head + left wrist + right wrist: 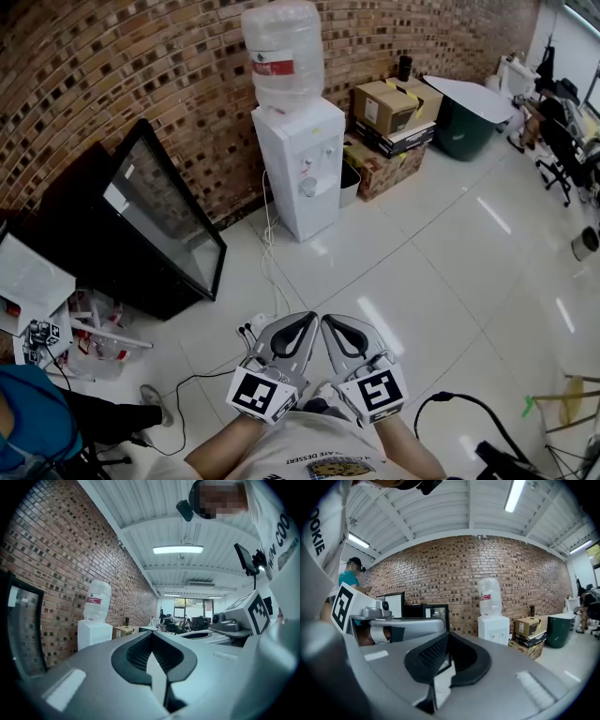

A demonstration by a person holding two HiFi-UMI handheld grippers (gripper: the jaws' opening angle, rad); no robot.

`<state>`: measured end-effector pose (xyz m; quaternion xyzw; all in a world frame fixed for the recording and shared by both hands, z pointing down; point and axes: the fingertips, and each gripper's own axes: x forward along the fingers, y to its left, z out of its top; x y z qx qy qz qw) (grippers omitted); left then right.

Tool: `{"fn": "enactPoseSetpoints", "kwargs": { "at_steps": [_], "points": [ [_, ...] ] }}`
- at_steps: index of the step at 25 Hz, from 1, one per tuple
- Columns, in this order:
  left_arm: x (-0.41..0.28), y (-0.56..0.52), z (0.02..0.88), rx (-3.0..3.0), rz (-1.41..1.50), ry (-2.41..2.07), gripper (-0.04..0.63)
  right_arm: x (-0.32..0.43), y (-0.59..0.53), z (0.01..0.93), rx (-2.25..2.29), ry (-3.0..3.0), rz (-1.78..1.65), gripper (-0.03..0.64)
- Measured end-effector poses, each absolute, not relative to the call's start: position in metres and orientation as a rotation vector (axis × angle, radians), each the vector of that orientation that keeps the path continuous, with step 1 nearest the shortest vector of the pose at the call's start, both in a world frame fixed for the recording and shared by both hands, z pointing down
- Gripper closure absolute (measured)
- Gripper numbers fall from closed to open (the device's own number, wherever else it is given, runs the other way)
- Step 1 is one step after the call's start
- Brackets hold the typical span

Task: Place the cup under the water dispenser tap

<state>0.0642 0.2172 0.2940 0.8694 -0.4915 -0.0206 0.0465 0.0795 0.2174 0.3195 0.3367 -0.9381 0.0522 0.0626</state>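
Note:
The white water dispenser (300, 169) stands against the brick wall with a clear bottle (283, 52) on top. A small pale round thing (309, 186) sits in its tap recess; I cannot tell whether it is a cup. No cup shows anywhere else. My left gripper (305, 317) and right gripper (330, 320) are side by side low in the head view, well short of the dispenser, both shut and empty. The left gripper view has the shut left gripper (152, 633) with the dispenser (93, 634) far off to the left. The right gripper view has the shut right gripper (449, 634) and the dispenser (493, 627) ahead.
A black glass-door cabinet (159, 225) leans left of the dispenser. Cardboard boxes (394, 108) and a green bin (464, 127) stand to its right. Cables (267, 253) run over the white tile floor. A person in teal (33, 422) is at lower left, an office chair (562, 150) far right.

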Motion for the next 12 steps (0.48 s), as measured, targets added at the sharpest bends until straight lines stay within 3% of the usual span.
{"fn": "enactPoseSetpoints", "kwargs": {
  "at_steps": [12],
  "points": [
    [0.053, 0.221, 0.298, 2.635, -0.088, -1.520, 0.604, 0.068, 0.221, 0.323, 0.994, -2.831, 0.147, 0.611]
  ]
}}
